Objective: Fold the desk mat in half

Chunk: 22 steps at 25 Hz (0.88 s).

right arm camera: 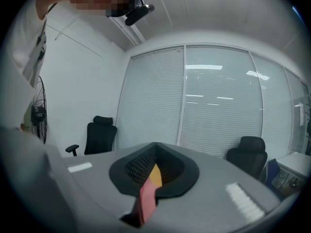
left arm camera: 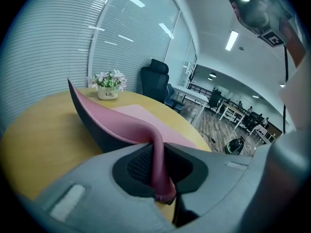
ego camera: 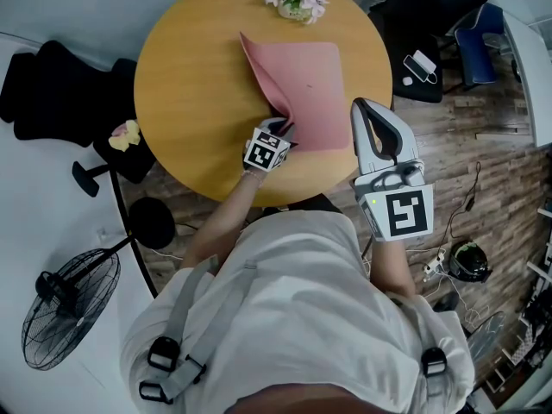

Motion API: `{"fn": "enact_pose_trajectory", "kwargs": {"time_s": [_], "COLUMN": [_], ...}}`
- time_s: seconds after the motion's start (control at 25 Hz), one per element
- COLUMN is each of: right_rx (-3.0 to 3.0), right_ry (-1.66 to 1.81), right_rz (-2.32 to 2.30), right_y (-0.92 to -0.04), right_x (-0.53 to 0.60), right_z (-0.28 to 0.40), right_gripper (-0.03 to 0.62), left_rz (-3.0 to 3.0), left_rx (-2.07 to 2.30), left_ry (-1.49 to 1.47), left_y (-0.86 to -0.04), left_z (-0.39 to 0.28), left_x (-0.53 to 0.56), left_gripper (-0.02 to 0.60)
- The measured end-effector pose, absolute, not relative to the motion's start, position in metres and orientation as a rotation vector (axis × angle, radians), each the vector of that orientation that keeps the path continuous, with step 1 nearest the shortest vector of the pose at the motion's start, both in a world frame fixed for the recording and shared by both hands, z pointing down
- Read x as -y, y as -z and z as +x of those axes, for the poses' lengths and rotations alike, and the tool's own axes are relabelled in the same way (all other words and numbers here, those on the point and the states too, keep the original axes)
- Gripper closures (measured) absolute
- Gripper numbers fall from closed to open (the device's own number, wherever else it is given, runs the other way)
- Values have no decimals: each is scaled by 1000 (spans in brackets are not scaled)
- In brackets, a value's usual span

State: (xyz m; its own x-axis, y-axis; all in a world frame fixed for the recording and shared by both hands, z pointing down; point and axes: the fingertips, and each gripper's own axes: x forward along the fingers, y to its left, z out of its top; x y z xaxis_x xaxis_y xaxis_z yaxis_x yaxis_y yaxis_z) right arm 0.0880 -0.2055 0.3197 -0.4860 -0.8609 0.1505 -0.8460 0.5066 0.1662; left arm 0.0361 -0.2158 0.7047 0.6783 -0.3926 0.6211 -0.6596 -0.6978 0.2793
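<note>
Pinching the pink desk mat (ego camera: pixel 315 84) by its near corner, the left hand-held gripper (ego camera: pixel 285 131) raises it for folding (the right hand-held gripper (ego camera: pixel 369 110) hangs closed, empty).

- Round wooden table (ego camera: pixel 185 93), yellow-brown top; a small pot of flowers (ego camera: pixel 296 0) at its far edge.
- Black office chair (ego camera: pixel 47 84) beside the table; a second black chair (right arm camera: pixel 99 136) by the white wall (right arm camera: pixel 82 72).
- Black pedestal fan (ego camera: pixel 69 304).
- Plank floor (ego camera: pixel 492 153), dark wood.
- Glazed wall with closed horizontal blinds (right arm camera: pixel 218 96).
- Ceiling strip lights (left arm camera: pixel 232 40), lit.
- Rows of desks (left arm camera: pixel 233 113), far off.
</note>
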Motion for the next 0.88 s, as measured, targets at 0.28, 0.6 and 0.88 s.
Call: {"fn": "enact_pose_trajectory", "kwargs": {"time_s": [0.28, 0.6, 0.88], "right_rx": [2531, 2533, 2524], "right_ry": [99, 78, 83], "right_rz": [1465, 1484, 1484], "right_y": [-321, -320, -322], "right_x": [207, 211, 213], "right_z": [97, 107, 119], "right_gripper": [591, 591, 591], "left_rz": [2418, 2441, 2454], "left_rx": [767, 720, 670], "left_ry": [-760, -794, -859], "left_y": [-709, -716, -722], "left_z": [55, 78, 97], "left_x": [215, 215, 212], "left_gripper": [537, 537, 537]}}
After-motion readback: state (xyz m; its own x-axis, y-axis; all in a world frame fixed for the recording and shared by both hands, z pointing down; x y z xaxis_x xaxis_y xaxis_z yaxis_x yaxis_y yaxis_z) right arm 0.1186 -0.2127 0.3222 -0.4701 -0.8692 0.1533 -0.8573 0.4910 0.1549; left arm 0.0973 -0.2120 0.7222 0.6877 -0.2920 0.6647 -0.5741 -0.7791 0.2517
